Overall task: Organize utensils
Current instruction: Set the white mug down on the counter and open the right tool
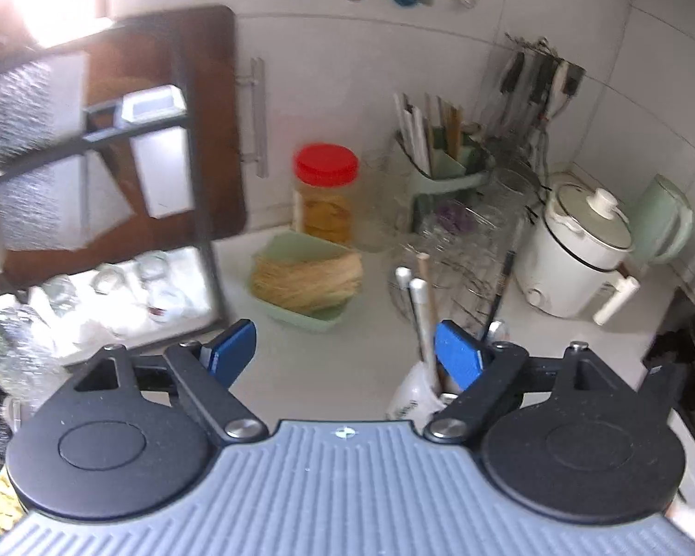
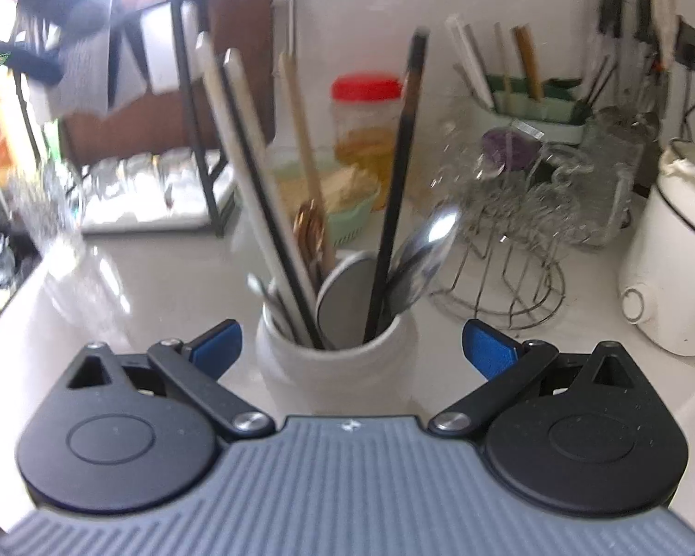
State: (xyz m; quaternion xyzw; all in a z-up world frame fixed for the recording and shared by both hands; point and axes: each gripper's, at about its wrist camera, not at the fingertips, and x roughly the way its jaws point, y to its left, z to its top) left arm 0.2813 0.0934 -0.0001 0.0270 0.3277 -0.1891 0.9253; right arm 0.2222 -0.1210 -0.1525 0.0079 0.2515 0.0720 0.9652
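A white ceramic jar (image 2: 338, 366) stands on the white counter, holding several utensils: white handles (image 2: 236, 148), a black stick (image 2: 398, 176), a wooden handle (image 2: 301, 129) and metal spoons (image 2: 421, 255). My right gripper (image 2: 352, 347) is open wide. The jar sits between its blue pads (image 2: 486, 347) with gaps on both sides. In the left wrist view the same jar (image 1: 410, 401) shows low at the right, partly behind the right finger. My left gripper (image 1: 345, 352) is open over bare counter with nothing between its pads.
A green basket of dry noodles (image 1: 305, 278) and a red-lidded jar (image 1: 326, 194) stand behind. A wire rack with glasses (image 1: 463, 250), a white cooker (image 1: 574, 250) and a green kettle (image 1: 662, 217) are right. A black shelf with a cutting board (image 1: 115, 139) is left.
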